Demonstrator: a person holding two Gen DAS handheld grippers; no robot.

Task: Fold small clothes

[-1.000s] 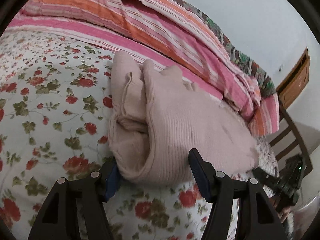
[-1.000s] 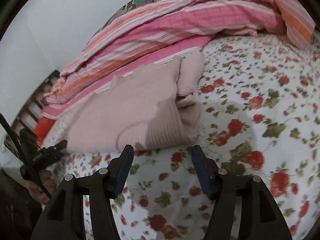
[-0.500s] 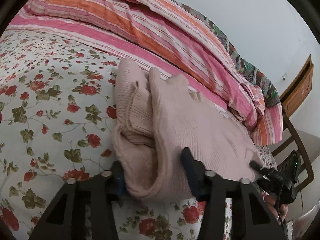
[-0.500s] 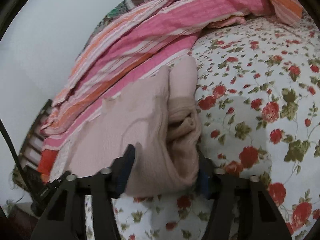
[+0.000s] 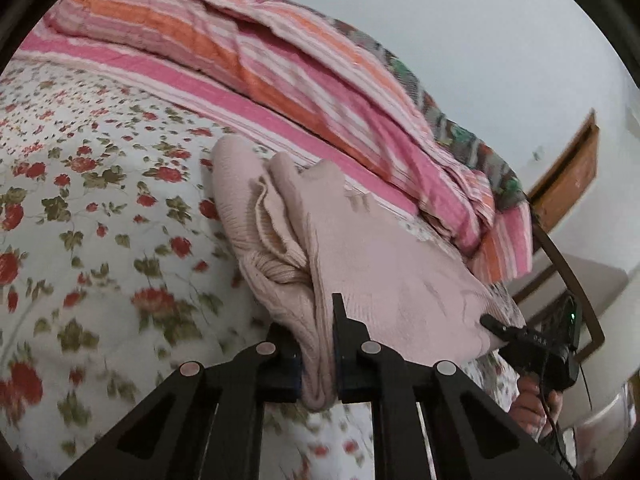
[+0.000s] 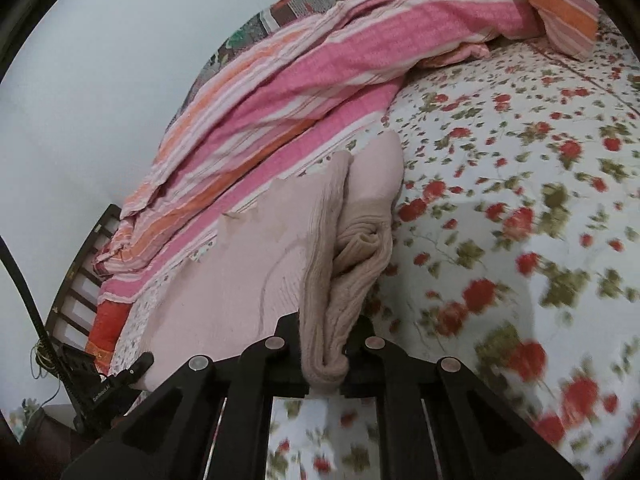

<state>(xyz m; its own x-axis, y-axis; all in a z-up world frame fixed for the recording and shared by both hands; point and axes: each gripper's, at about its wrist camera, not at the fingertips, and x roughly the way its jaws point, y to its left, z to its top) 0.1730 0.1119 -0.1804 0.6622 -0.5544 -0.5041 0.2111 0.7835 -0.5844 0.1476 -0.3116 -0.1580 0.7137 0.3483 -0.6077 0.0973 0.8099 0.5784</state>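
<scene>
A folded pale pink knit garment (image 5: pixel 360 248) lies on the floral bedsheet (image 5: pixel 92 208), its layered edges bunched. My left gripper (image 5: pixel 318 356) is shut on the garment's near edge, cloth squeezed between the black jaws. In the right wrist view the same garment (image 6: pixel 256 264) stretches away over the floral sheet (image 6: pixel 520 200). My right gripper (image 6: pixel 324 356) is shut on the garment's other near end. Each gripper shows in the other's view, at the garment's far corner (image 5: pixel 532 344) (image 6: pixel 112 384).
A pink, orange and white striped quilt (image 5: pixel 280 68) is heaped along the bed's far side against the wall; it also shows in the right wrist view (image 6: pixel 320 80). A dark wooden bed frame (image 6: pixel 80 276) and a wooden door frame (image 5: pixel 568 176) stand beyond the bed.
Both grippers went from open around the garment's near edge to shut on it. The garment's edge has bunched up and lifted a little off the sheet.
</scene>
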